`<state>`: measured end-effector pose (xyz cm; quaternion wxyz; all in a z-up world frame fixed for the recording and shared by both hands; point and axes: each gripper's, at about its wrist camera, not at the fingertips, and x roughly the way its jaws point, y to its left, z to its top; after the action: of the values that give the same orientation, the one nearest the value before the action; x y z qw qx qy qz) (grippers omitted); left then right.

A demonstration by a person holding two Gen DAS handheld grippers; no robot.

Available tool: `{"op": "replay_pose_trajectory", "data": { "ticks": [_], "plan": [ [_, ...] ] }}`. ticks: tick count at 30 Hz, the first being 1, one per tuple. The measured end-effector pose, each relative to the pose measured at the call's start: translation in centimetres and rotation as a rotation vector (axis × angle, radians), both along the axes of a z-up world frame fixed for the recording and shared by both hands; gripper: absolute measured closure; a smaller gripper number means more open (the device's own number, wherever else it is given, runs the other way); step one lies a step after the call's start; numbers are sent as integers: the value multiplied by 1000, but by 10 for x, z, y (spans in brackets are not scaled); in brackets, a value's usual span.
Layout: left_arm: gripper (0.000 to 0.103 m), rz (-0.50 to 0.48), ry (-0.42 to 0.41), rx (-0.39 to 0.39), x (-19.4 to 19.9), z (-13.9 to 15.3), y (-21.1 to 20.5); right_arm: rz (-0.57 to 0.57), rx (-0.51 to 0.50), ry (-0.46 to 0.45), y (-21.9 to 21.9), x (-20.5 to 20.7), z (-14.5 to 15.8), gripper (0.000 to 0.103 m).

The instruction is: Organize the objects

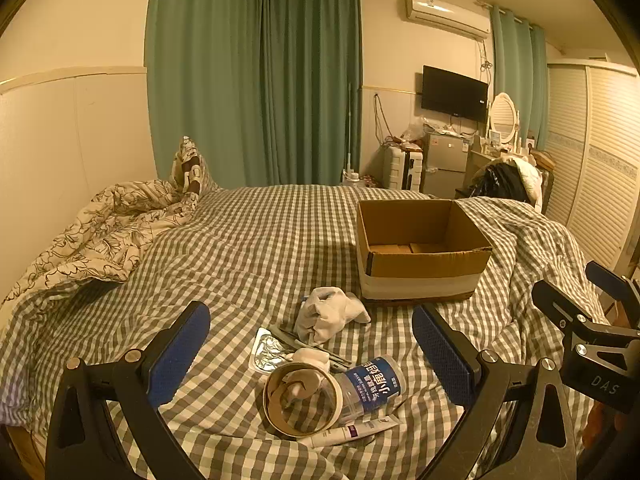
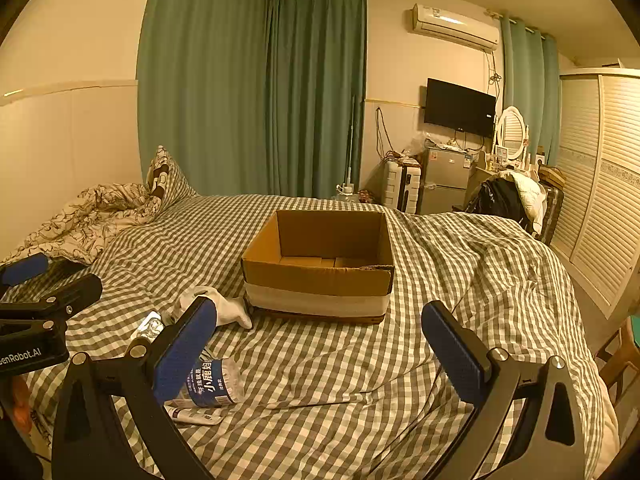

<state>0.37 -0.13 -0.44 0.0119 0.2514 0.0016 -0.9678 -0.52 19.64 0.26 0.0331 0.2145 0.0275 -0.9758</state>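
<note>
A pile of small objects lies on the checked bed cover: a tape roll [image 1: 302,400], a plastic bottle with a blue label [image 1: 372,384] [image 2: 214,384], a white sock [image 1: 328,312] [image 2: 224,306], a tube [image 1: 352,432], pens [image 1: 304,346] and a foil blister pack [image 1: 268,350]. An open, empty cardboard box [image 1: 420,248] [image 2: 320,264] stands behind them. My left gripper [image 1: 312,356] is open, its jaws on either side of the pile. My right gripper [image 2: 320,344] is open over bare cover in front of the box, with nothing between its jaws.
A rumpled floral duvet [image 1: 100,236] lies at the bed's left by the wall. Beyond the bed are green curtains, a small fridge [image 1: 444,160], a dresser with a mirror and a louvred wardrobe [image 1: 600,160] on the right.
</note>
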Motion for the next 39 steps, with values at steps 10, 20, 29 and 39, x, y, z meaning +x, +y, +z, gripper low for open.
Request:
{"op": "replay_pose_trajectory", "data": {
  "ticks": [10,20,29,39],
  "plan": [
    [0,-3,3,3,1,0,0,0,4,3,-1,0,0,0],
    [0,-8,1,-2,2,1,0,5,7,10,-3,2,1,0],
    [0,-26,6,3,4,5,-2,10,19,28,-6,6,6,0],
    [0,-15,-113,23,-14,-23,-13,19,18,-30,-5,-9,-13,0]
  ]
}}
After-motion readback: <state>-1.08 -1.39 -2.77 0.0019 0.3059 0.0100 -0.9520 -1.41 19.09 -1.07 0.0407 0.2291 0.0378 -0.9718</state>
